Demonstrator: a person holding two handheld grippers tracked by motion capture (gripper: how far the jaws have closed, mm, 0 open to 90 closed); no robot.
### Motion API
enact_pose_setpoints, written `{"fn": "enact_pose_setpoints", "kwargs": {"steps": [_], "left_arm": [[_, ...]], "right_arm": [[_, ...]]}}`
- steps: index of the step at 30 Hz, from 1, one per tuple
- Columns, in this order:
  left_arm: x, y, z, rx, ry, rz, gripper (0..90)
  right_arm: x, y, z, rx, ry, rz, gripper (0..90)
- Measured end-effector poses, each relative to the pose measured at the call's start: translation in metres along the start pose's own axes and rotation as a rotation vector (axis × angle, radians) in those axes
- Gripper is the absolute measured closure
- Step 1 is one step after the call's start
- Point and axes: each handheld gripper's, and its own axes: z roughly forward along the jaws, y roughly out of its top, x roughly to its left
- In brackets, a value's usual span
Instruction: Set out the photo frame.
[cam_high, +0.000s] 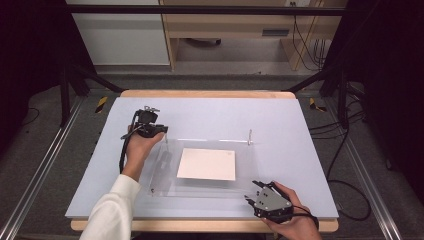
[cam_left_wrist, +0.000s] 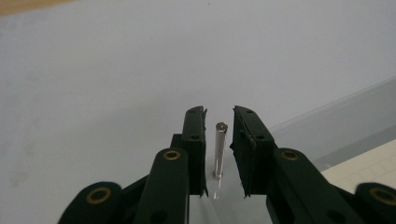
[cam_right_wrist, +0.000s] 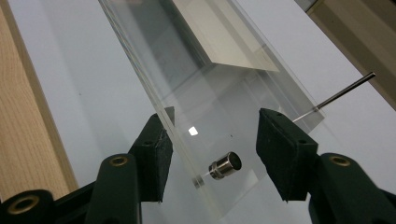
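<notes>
A clear acrylic plate (cam_high: 165, 172) lies on the blue-grey table mat, with a white sheet (cam_high: 206, 164) at its middle. My left gripper (cam_high: 161, 131) is at the plate's far left corner. In the left gripper view its jaws (cam_left_wrist: 219, 113) stand open on either side of an upright metal pin (cam_left_wrist: 219, 149), with a narrow gap each side. My right gripper (cam_high: 251, 191) is at the near right corner. There its jaws (cam_right_wrist: 217, 116) are wide open around a short metal stud (cam_right_wrist: 224, 165) set in the plate (cam_right_wrist: 154, 60).
A thin pin (cam_high: 250, 136) stands at the plate's far right corner and is also in the right gripper view (cam_right_wrist: 343, 93). Another small pin (cam_high: 152, 190) is at the near left corner. The wooden table edge (cam_high: 200, 225) runs along the front.
</notes>
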Motion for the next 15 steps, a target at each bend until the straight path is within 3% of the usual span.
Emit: {"fn": "enact_pose_setpoints", "kwargs": {"steps": [4,9,12,15], "left_arm": [[-0.003,-0.002,-0.017,-0.039,0.006,0.024,68.8],[-0.008,-0.008,-0.038,-0.093,0.031,0.092,57.5],[-0.009,-0.011,-0.05,-0.122,0.027,0.115,50.3],[-0.011,-0.015,-0.062,-0.155,-0.003,0.107,39.7]], "right_arm": [[-0.001,0.002,-0.001,-0.002,-0.001,0.0,47.8],[-0.008,0.008,-0.006,-0.018,0.003,0.016,50.1],[-0.013,0.013,-0.009,-0.024,0.005,0.028,51.9],[-0.019,0.02,-0.012,-0.027,0.011,0.039,53.4]]}}
